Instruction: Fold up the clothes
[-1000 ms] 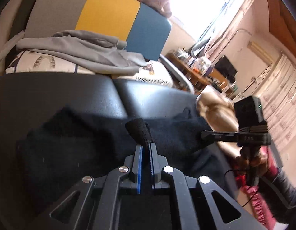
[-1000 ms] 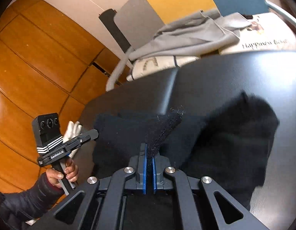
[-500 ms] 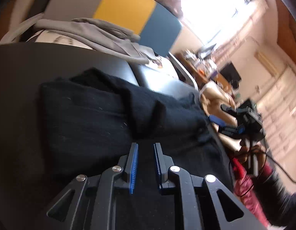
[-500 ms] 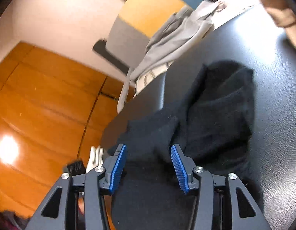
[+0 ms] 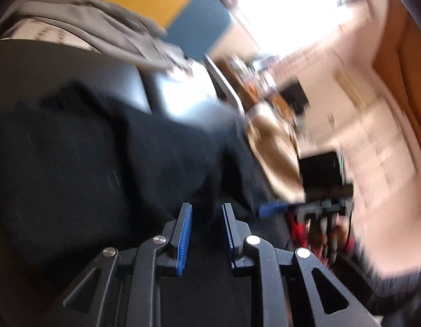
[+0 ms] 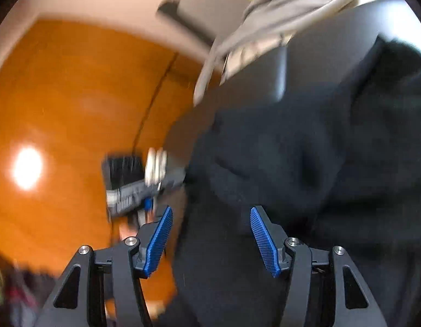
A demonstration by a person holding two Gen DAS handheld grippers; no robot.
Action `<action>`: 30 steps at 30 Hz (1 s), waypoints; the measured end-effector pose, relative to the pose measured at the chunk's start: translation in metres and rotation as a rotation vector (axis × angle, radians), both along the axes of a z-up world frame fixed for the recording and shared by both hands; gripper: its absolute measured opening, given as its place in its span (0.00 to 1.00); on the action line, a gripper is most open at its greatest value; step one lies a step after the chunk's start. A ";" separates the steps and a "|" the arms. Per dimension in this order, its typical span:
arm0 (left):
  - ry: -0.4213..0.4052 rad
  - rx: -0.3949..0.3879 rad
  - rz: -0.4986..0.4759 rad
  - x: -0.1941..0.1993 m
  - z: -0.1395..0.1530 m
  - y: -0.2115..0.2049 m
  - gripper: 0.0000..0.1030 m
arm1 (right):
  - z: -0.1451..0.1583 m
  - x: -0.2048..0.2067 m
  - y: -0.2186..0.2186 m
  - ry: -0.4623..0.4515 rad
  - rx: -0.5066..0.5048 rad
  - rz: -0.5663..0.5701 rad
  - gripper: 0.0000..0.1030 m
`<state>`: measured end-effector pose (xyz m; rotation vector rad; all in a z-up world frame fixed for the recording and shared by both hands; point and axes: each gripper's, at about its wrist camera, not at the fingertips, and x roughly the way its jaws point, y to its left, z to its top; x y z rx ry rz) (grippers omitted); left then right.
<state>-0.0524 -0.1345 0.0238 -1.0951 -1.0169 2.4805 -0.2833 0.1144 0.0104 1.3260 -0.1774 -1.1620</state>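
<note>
We find no container in view: the black garment (image 5: 107, 158) lies bunched on the dark cushioned seat (image 5: 74, 65), while left gripper (image 5: 206, 212) and right gripper (image 6: 210, 218) are both opening, pads clear of cloth.

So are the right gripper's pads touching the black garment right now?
Apart. In the right wrist view the right gripper has its jaws opening, blue pads standing clear on either side, with the black garment lying between and below them.
</note>
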 end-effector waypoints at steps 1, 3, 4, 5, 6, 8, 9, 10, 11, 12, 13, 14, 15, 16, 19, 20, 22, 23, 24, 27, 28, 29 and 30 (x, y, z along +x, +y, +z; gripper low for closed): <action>-0.012 -0.006 -0.024 0.008 -0.003 0.006 0.19 | -0.001 0.007 0.008 0.020 0.033 0.017 0.60; -0.027 -0.018 -0.027 0.022 -0.005 0.008 0.19 | -0.003 0.014 0.029 0.050 0.085 -0.003 0.60; -0.021 -0.029 -0.005 0.024 -0.002 0.002 0.19 | -0.004 0.011 0.040 0.052 0.092 -0.044 0.60; -0.007 -0.032 0.030 0.025 0.003 -0.007 0.21 | -0.002 0.005 0.046 0.059 0.092 -0.094 0.60; 0.008 -0.036 0.067 0.024 0.007 -0.016 0.22 | -0.001 -0.002 0.054 0.068 0.090 -0.158 0.60; 0.044 -0.044 0.165 0.016 0.019 -0.037 0.22 | 0.002 -0.019 0.061 0.084 0.078 -0.280 0.60; 0.056 -0.042 0.202 0.009 0.024 -0.047 0.25 | 0.004 -0.028 0.062 0.098 0.071 -0.341 0.60; 0.053 -0.056 0.232 0.001 0.026 -0.054 0.26 | 0.006 -0.037 0.064 0.110 0.061 -0.404 0.60; 0.048 -0.070 0.256 -0.007 0.029 -0.060 0.26 | 0.007 -0.045 0.063 0.117 0.048 -0.457 0.60; 0.039 -0.085 0.260 -0.016 0.029 -0.064 0.28 | 0.007 -0.054 0.058 0.118 0.039 -0.500 0.60; 0.027 -0.099 0.260 -0.025 0.029 -0.067 0.29 | 0.006 -0.062 0.053 0.120 0.037 -0.533 0.60; 0.005 -0.116 0.254 -0.037 0.025 -0.069 0.32 | 0.005 -0.069 0.047 0.126 0.044 -0.552 0.59; -0.021 -0.140 0.259 -0.046 0.021 -0.071 0.35 | 0.002 -0.076 0.039 0.131 0.060 -0.573 0.59; -0.045 -0.159 0.261 -0.056 0.017 -0.074 0.35 | -0.003 -0.082 0.031 0.131 0.079 -0.589 0.59; -0.083 -0.155 0.239 -0.082 0.008 -0.081 0.45 | -0.008 -0.098 0.014 0.127 0.135 -0.588 0.58; -0.095 -0.150 0.225 -0.088 0.003 -0.083 0.48 | -0.010 -0.102 0.008 0.125 0.149 -0.582 0.58; -0.124 -0.148 0.211 -0.097 -0.004 -0.086 0.50 | -0.013 -0.111 0.000 0.126 0.174 -0.571 0.52; -0.142 -0.143 0.197 -0.102 -0.009 -0.084 0.50 | -0.014 -0.114 -0.001 0.138 0.179 -0.563 0.38; -0.154 -0.146 0.190 -0.106 -0.013 -0.082 0.46 | -0.014 -0.114 -0.006 0.155 0.180 -0.553 0.29; -0.112 -0.203 0.256 -0.104 -0.012 -0.082 0.06 | -0.009 -0.109 -0.025 0.274 0.206 -0.531 0.08; -0.098 -0.181 0.295 -0.101 -0.014 -0.087 0.05 | -0.006 -0.108 -0.028 0.314 0.207 -0.532 0.08; -0.089 -0.163 0.330 -0.099 -0.017 -0.092 0.05 | -0.002 -0.108 -0.027 0.349 0.201 -0.545 0.08; -0.097 -0.159 0.351 -0.099 -0.022 -0.096 0.05 | -0.002 -0.110 -0.028 0.379 0.212 -0.559 0.08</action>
